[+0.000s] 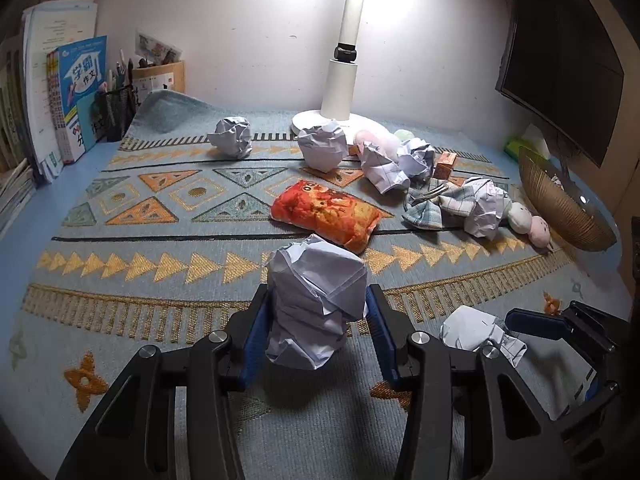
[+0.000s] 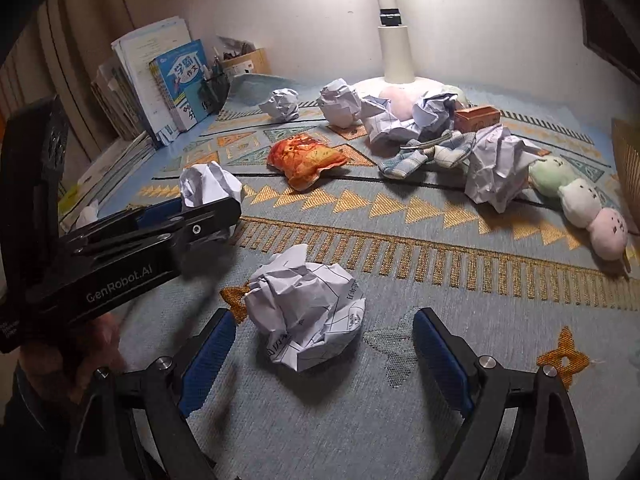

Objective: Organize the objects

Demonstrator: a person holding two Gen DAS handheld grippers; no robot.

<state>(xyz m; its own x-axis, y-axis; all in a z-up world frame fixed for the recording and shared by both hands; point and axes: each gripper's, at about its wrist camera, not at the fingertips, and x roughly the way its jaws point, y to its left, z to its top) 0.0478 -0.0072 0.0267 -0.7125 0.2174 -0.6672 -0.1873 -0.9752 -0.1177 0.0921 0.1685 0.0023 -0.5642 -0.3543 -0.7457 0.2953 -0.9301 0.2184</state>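
My left gripper [image 1: 318, 304] is shut on a crumpled paper ball [image 1: 316, 304] and holds it over the patterned cloth; it shows from the side in the right wrist view [image 2: 208, 208], with the ball [image 2: 208, 186] in its jaws. My right gripper [image 2: 324, 344] is open, its blue pads either side of another crumpled paper ball [image 2: 308, 312] lying on the cloth, apart from it. That ball shows in the left wrist view [image 1: 476, 330] beside the right gripper [image 1: 536, 328]. Several more paper balls [image 1: 322, 148] lie farther back.
An orange snack bag [image 1: 326, 212], a checked cloth [image 1: 436, 204], plush dumplings [image 2: 580, 200], a small orange box [image 2: 478, 116] and a white lamp base [image 1: 340, 92] are on the cloth. A woven basket [image 1: 560, 200] stands right, below a monitor [image 1: 560, 80]. Books [image 1: 76, 96] stand left.
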